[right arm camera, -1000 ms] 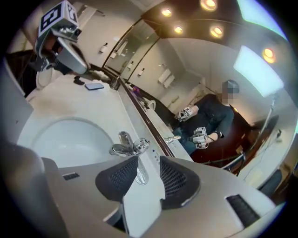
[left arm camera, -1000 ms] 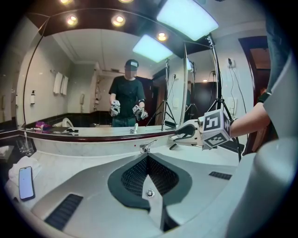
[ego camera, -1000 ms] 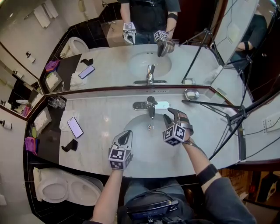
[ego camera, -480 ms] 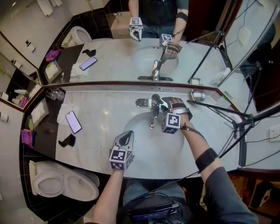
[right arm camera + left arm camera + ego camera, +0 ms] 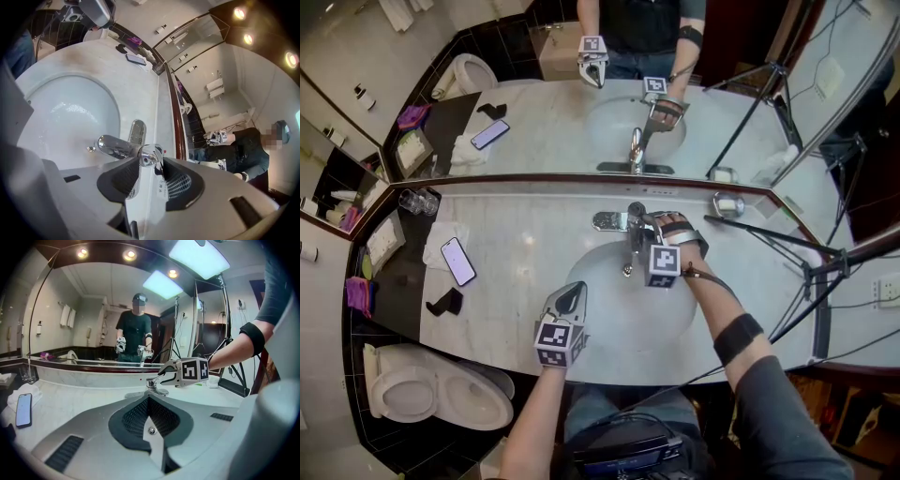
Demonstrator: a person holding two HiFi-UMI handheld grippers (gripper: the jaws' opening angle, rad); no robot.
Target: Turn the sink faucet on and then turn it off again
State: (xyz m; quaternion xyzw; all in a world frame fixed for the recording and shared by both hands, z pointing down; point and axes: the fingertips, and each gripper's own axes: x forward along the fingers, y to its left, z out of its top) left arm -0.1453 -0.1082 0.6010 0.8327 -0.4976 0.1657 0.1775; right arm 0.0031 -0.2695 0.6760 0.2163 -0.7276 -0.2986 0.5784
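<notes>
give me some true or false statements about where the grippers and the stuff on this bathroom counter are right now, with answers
1. The left gripper is shut with nothing in it. True.
2. The phone lies on the counter, left of the sink. True.
3. The right gripper hovers over the phone. False: it is at the faucet handle, which sits between its jaws; they have just been closing onto it.
4. The left gripper touches the faucet handle. False: it hangs apart from it, by the sink's front left rim.
</notes>
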